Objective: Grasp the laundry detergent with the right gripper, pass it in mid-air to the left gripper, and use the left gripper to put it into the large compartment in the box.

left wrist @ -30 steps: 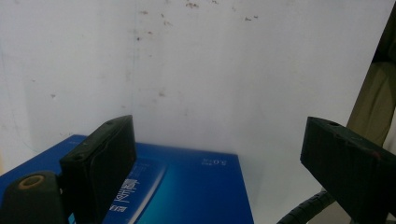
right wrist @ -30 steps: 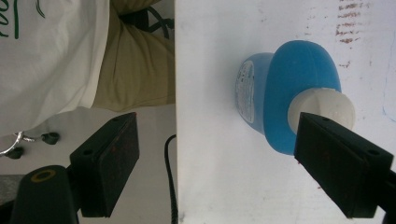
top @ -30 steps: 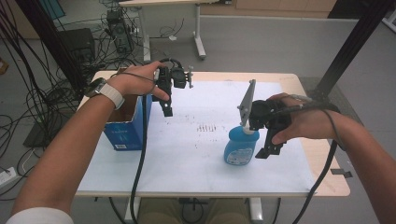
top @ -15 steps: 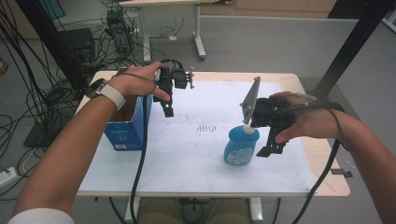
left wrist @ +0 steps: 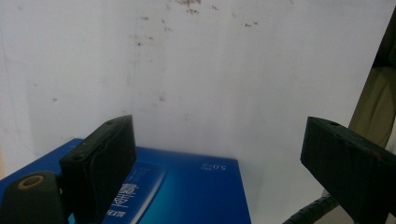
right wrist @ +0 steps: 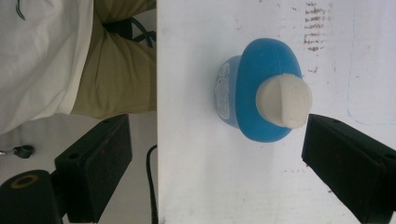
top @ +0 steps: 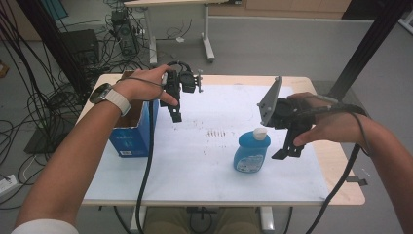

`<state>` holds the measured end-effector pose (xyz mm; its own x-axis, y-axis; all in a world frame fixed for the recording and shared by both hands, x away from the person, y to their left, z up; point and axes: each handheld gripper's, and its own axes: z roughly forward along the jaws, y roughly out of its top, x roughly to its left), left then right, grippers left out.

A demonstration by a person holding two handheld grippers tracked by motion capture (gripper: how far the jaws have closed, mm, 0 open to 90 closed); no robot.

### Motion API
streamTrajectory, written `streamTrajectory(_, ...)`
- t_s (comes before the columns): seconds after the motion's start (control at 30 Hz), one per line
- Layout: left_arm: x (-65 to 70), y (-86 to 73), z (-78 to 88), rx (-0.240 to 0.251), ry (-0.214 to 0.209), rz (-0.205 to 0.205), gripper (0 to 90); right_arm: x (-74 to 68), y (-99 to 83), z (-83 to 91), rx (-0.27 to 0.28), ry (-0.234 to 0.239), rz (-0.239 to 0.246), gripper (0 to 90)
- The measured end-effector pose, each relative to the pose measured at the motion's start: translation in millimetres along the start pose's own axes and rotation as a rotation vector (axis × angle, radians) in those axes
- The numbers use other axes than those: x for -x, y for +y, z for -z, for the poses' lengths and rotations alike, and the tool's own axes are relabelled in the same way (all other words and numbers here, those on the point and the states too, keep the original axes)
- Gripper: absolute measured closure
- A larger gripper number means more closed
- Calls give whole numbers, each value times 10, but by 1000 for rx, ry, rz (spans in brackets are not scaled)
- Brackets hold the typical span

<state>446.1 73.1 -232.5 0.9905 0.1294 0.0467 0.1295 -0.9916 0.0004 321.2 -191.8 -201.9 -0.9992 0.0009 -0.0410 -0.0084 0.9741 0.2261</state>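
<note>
**Blue bottle upright on the worktop, both tools wide open**

Right tool held just to the right of the blue bottle, slightly above the worktop, jaws pointing down and spread wide. Jaws just been opening, nothing gripped. Seen along the right tool in its own view: blue bottle standing ahead of the jaws and close to the right-hand one, its white cap nearly at that jaw's tip yet not pressed by either pad. Bottle resting on the white sheet covering the worktop, near its front edge.

Left tool hovering well apart from the bottle, above the near corner of the blue box, jaws likewise spread and holding nothing. From the left tool view: blue box lying below and between the jaws, white worktop beyond it, no contact visible between pads and box.

Faint brown marks on the sheet roughly midway between the two tools, just behind the bottle.
</note>
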Motion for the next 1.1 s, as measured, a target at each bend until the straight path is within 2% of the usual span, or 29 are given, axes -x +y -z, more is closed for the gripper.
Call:
streamTrajectory(0.5,4,15,-19,2,1,2,108,134,-242,-50,64,-17,-59,76)
streamTrajectory(1.1,6,17,-66,13,-2,3,108,260,-414,-217,130,-2,-84,73)
